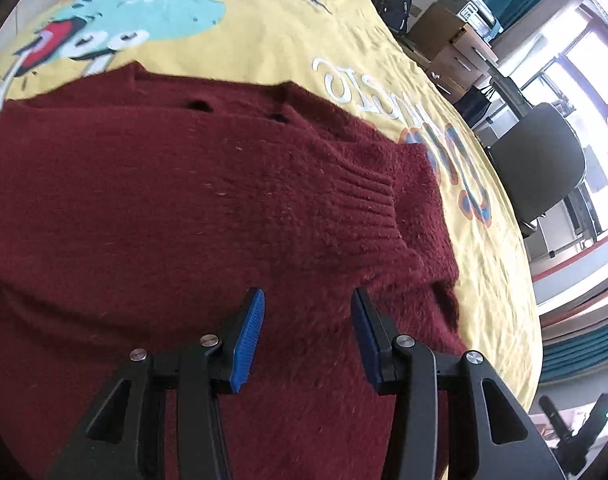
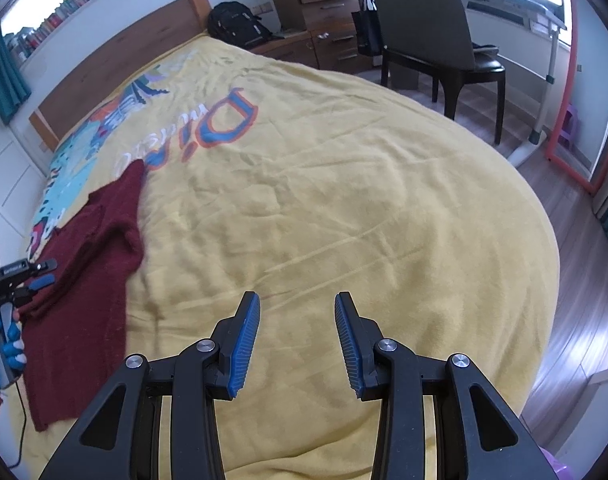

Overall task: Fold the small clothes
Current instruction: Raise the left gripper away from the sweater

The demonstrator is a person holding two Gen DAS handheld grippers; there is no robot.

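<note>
The sweater [image 1: 208, 208], a dark red fuzzy knit, lies spread on the bed [image 2: 344, 200] near its left edge as the right wrist view shows it, with one sleeve folded across the body so its ribbed cuff [image 1: 374, 188] rests on top. It looks soft, limp and fairly thick: likely light enough to lift with one pinch, but it will sag and drag on the yellow blanket, and the fluffy surface should grip the pads rather than slip. A hem, shoulder seam or the ribbed cuff would probably give the firmest hold; pinching mid-panel risks taking only the top layer. The left gripper [image 1: 308, 336] hangs just over the sweater's near part with its jaws partly apart and nothing between them. The right gripper [image 2: 297, 340] is well apart from the garment, over bare blanket, jaws likewise partly apart and empty. The left wrist view gives the knit's texture, the cuff and two small dark gaps near the far edge, which the right cannot resolve; the right view shows the sweater's overall outline, its place on the bed, and the gloved hand [image 2: 4, 340] holding the left gripper.
</note>
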